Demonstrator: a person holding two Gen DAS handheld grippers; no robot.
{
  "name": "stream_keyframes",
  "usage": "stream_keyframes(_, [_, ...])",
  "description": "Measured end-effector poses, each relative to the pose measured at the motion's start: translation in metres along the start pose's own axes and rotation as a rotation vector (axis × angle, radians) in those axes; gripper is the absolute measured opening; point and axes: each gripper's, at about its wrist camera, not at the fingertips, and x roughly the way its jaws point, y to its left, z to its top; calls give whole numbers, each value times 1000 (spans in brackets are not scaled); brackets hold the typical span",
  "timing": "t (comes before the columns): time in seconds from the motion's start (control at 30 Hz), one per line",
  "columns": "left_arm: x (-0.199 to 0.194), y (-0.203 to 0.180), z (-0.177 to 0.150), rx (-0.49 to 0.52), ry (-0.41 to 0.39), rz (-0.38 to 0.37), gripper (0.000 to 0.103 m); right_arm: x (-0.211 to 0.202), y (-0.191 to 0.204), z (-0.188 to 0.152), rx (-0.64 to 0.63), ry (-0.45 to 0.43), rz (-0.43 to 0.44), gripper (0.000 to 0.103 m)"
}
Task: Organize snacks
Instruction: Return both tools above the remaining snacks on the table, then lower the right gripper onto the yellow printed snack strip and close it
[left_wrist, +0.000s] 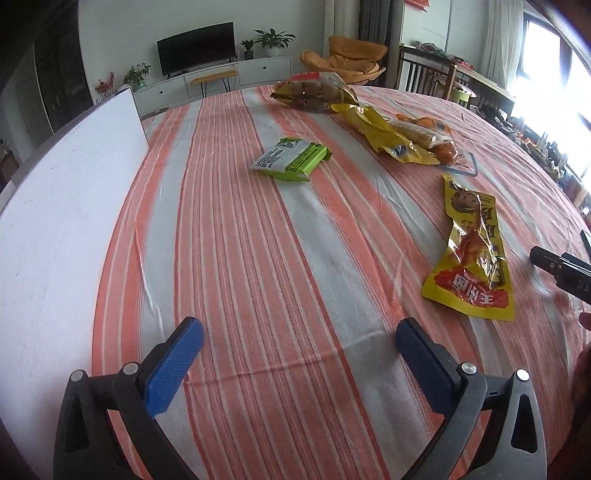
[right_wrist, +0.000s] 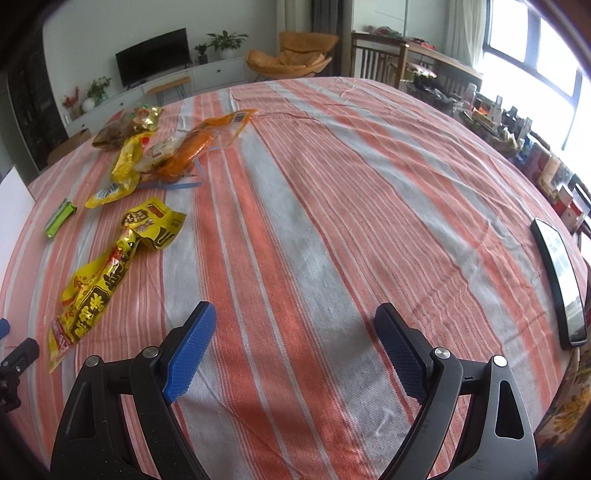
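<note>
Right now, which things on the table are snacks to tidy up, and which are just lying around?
Snacks for the job:
- green packet
- long yellow packet
- yellow-and-orange pile of packets
- clear bag of brown snacks

Just lying about:
- phone
- white board
- striped tablecloth

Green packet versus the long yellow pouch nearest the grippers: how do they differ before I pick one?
The green packet is a compact, flat rectangle; the long yellow pouch is a narrow strip, twisted and crinkled mid-length. The green packet lies apart near the white board; the yellow pouch lies closer to the right gripper. Both rest untouched on the striped tablecloth, and both grippers are open, left gripper included.
</note>
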Motion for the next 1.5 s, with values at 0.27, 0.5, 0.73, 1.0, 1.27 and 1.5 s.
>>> stream_keyframes(0.27, [0,0,0,0,0,0,103,0,0,0,0,0,0,91])
stream_keyframes(0.5, [-1,0,0,0,-1,1,103,0,0,0,1,0,1,91])
stream_keyframes(0.73, [-1,0,0,0,-1,1,103,0,0,0,2,0,2,91])
stream_keyframes(1.0, [-1,0,0,0,-2,2,103,0,0,0,4,-1,2,91])
stream_keyframes(1.27, [-2,0,0,1,-2,1,103,0,-1,0,7,-1,7,91])
stream_keyframes(1.5, [-2,-1,0,1,-3,2,103,-2,1,5,53,44,49,90])
